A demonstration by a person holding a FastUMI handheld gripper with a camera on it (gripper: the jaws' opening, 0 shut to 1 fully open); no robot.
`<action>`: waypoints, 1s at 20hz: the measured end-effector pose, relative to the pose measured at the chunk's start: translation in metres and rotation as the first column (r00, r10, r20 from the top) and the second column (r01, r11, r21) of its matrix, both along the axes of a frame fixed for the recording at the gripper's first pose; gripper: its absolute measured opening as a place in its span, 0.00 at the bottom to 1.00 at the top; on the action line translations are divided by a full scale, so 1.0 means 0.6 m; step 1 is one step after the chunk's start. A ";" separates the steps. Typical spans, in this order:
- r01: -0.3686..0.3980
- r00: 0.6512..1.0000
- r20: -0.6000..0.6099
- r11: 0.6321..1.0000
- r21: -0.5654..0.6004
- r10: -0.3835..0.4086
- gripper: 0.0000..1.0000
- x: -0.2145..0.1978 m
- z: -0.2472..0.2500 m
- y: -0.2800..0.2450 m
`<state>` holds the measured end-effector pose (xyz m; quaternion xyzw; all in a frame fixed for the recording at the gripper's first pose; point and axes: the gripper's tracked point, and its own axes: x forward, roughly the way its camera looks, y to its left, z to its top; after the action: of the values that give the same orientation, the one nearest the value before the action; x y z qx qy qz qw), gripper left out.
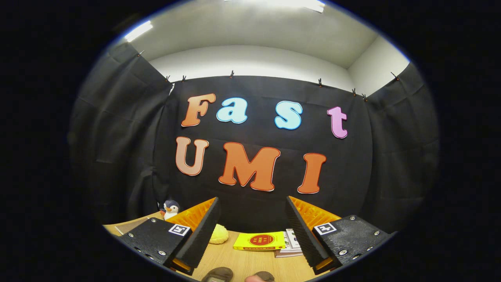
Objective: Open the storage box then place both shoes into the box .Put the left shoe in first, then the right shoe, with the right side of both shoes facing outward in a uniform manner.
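My gripper (252, 211) is held high above the wooden table (235, 260) and stands open, with nothing between its fingers. Below the fingers, close under the gripper, the tops of two dark brown shoes peek up: one (217, 274) to the left and one (263, 276) to the right. Most of each shoe is cut off from sight.
A yellow box (259, 241) lies flat on the table beyond the fingers, with a booklet (290, 242) beside it. A pale yellow round thing (218, 234) sits by the left finger. A penguin toy (170, 208) stands at the back left against the black cloth wall.
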<state>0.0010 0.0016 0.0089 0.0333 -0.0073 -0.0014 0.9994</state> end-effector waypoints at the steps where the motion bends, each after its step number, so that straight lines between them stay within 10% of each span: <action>1: -0.009 1.000 -0.004 1.000 0.007 0.009 0.99 0.001 -0.004 0.003; 12: -0.327 0.920 -0.137 0.913 0.245 0.367 0.99 0.004 -0.087 0.158; 20: -0.453 0.719 -0.310 0.758 0.469 0.622 0.98 -0.014 -0.207 0.300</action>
<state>-0.0076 0.1814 -0.1155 0.2153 0.2333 0.2852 0.9044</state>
